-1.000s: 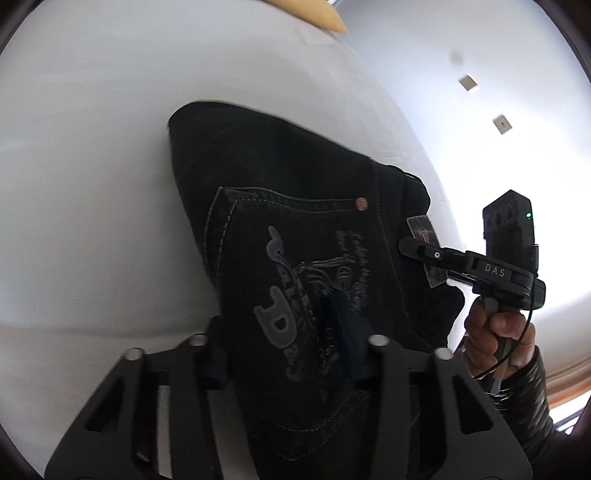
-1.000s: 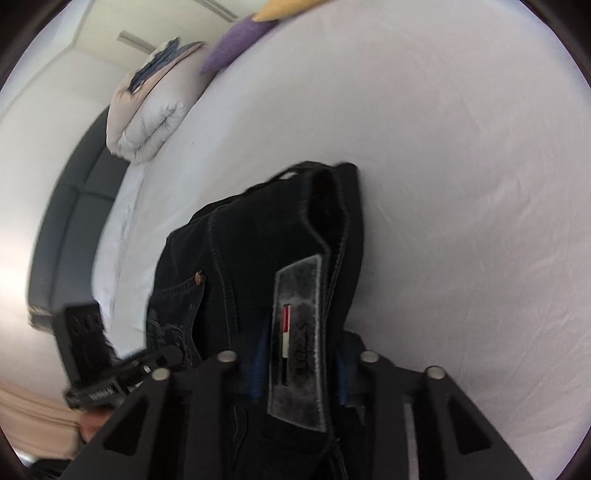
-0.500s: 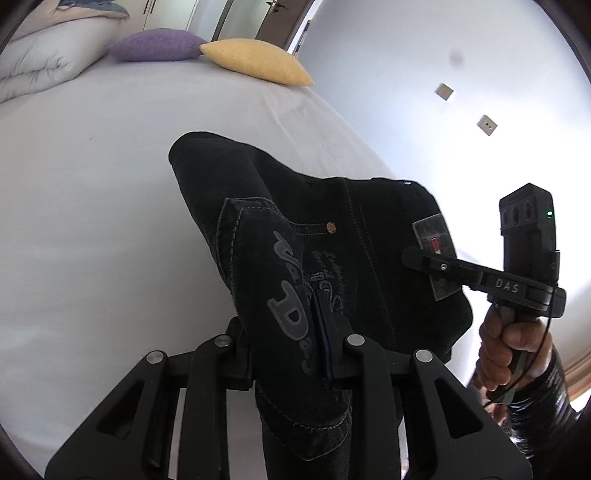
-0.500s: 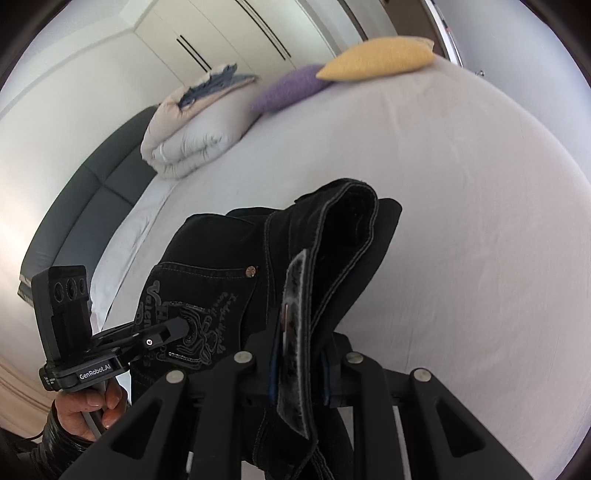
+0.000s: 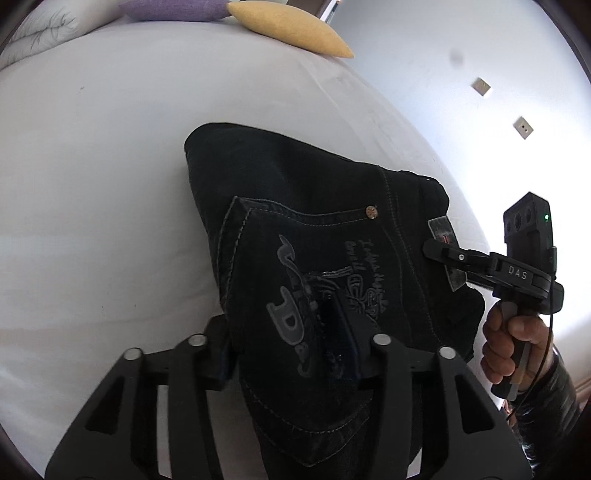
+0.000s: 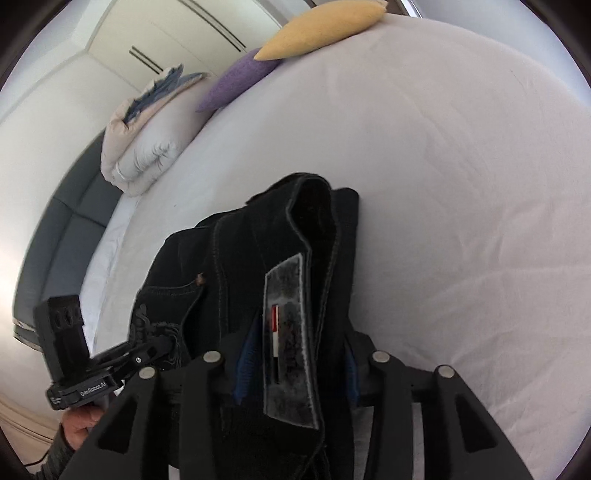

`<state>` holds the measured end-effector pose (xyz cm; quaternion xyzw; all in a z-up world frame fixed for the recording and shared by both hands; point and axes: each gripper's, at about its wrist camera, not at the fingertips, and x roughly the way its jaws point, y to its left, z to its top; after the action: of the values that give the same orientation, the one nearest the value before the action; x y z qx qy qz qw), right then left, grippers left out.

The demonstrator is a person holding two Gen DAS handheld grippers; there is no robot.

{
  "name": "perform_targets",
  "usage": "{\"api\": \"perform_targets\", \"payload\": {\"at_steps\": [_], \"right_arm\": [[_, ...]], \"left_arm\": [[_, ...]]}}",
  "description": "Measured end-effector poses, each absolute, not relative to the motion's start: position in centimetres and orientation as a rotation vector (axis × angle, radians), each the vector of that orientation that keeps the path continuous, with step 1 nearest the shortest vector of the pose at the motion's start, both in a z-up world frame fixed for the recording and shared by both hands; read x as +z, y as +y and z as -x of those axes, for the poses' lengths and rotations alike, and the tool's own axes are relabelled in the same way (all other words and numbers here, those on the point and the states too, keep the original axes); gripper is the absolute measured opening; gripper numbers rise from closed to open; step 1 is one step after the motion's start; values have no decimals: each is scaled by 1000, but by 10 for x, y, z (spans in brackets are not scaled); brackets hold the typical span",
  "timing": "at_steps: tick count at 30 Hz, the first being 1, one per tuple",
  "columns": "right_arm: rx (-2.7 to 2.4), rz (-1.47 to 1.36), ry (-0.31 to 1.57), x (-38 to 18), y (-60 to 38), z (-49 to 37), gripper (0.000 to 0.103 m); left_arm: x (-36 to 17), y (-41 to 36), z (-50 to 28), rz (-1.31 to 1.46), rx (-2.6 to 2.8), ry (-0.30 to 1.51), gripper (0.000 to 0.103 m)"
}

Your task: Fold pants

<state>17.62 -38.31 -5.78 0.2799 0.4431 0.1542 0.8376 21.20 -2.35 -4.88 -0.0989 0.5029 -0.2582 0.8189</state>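
Observation:
Black jeans (image 5: 303,221) with an embroidered back pocket and a grey waistband patch (image 6: 288,332) lie folded over on a white bed. My left gripper (image 5: 291,354) is shut on the pocket end of the jeans. My right gripper (image 6: 295,365) is shut on the waistband at the patch; it also shows in the left wrist view (image 5: 439,253) at the jeans' right edge. The left gripper shows in the right wrist view (image 6: 159,349) at the lower left. The far fold of the jeans rests on the sheet.
The white bed sheet (image 5: 92,184) spreads all around the jeans. A yellow cushion (image 6: 325,26), a purple cushion (image 6: 236,81) and a folded duvet (image 6: 147,147) lie at the far end. A grey headboard (image 6: 62,236) is at the left. A white wall (image 5: 480,85) stands right.
Both grippers dipped from a raised, more level view back down toward the bed, the jeans still in them. The cloth has spread flatter and the left jaws stand wider apart.

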Motion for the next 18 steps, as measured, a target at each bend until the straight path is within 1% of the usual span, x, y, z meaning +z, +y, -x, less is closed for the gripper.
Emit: {"api": "perform_targets", "payload": {"at_steps": [1,3,7,8,9,10,11,13,14,15,16,17,18], "right_arm": [[328,-601,932,-58,-384,-175,42],[326,-617,921,-57,-385,-171,44],[269,-603,901,-46,-389,-150,53],[251,-593,896,-42,-389,-146,53],[226,-578,886,-36,-389,-136,54],[212,-567,873,-32,-388,-129,54],[198,-554,851,-24,-385,-118,54],[172,-515,804,-7,-376,-100,56],[155,-486,768,5,-370,-86,60],[147,-467,742,13,-365,-76,62],[140,-449,719,21,-361,-67,65],[130,-423,691,32,-354,-56,69],[118,-399,662,42,-346,-46,71]], "left_arm": [[-50,-21,-212,215,-549,1063,51],[-49,-14,-204,205,-535,1047,54],[-33,-6,-183,123,-468,959,54],[-30,-13,-171,102,-453,939,54],[-23,-11,-162,69,-430,908,56],[-17,-10,-154,45,-413,878,62],[-9,-7,-142,21,-393,832,65],[9,-5,-117,-27,-351,723,82],[18,-6,-103,-58,-327,664,86],[29,-6,-86,-92,-304,596,96],[41,-11,-69,-118,-282,532,101],[51,-14,-55,-135,-265,483,102],[61,-14,-41,-152,-251,429,103]]}}
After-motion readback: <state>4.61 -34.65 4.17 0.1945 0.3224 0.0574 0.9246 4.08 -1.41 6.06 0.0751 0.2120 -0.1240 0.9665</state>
